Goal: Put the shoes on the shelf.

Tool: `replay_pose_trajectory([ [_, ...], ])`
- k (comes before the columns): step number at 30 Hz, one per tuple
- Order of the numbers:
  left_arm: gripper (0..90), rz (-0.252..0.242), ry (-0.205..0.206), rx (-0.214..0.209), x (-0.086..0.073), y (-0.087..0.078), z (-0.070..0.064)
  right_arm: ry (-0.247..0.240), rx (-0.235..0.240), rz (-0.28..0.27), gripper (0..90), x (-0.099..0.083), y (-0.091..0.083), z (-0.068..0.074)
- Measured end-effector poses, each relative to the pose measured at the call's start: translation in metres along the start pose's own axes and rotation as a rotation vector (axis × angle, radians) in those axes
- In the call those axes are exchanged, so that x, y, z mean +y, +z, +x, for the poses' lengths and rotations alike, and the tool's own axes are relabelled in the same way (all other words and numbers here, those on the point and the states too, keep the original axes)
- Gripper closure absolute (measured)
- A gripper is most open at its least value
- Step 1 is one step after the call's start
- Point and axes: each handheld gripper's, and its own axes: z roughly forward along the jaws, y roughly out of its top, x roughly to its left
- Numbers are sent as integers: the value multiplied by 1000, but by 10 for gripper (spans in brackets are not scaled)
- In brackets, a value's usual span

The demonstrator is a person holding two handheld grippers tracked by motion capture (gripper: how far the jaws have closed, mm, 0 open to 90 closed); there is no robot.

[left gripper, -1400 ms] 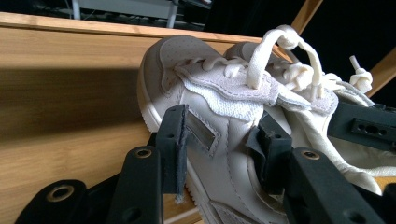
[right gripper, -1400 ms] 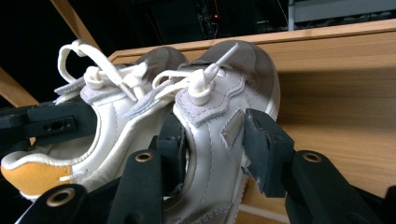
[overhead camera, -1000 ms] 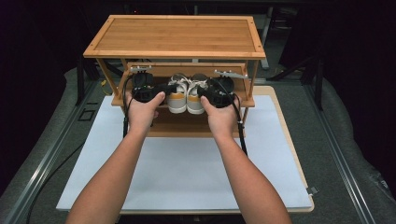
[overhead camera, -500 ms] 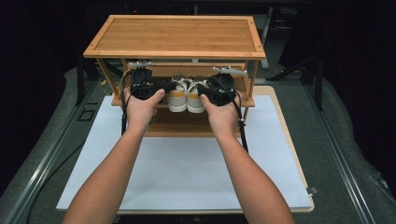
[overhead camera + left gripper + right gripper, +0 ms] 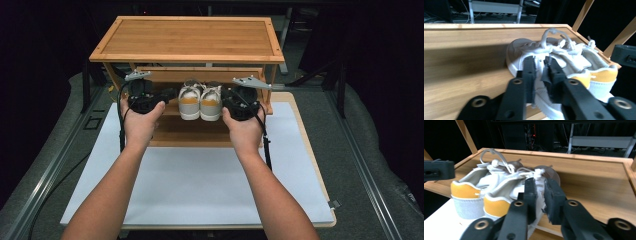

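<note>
Two white sneakers with yellow heel tabs sit side by side on the middle shelf (image 5: 165,111) of the bamboo shoe rack (image 5: 190,37), heels toward the person, toes pointing to the back. The left gripper (image 5: 167,95) comes in from the left and has its jaws nearly closed, pinching the outer side wall of the left sneaker (image 5: 189,102); in the left gripper view that white fabric is squeezed between the two black jaws. The right gripper (image 5: 226,97) mirrors it on the other side, jaws clamped narrow on the outer side wall of the right sneaker (image 5: 211,103). The shoes touch each other, laces loose on top. The rack stands on a white mat (image 5: 200,185).
</note>
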Motion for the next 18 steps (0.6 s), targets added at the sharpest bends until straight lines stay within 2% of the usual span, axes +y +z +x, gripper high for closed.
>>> replay_pose_trajectory([
  [2,884,7,-11,-6,-4,1,3,23,8,9,872,-3,1,-5],
  [6,896,25,-13,-18,-13,4,6,47,24,29,900,-9,3,-12],
  [9,897,32,-22,-31,-18,8,6,44,25,40,900,-15,5,-14],
  [11,897,38,-23,-30,-20,10,6,29,15,59,900,-18,6,-14],
  [18,897,35,-47,-21,-26,20,6,28,21,64,900,-20,14,-10],
])
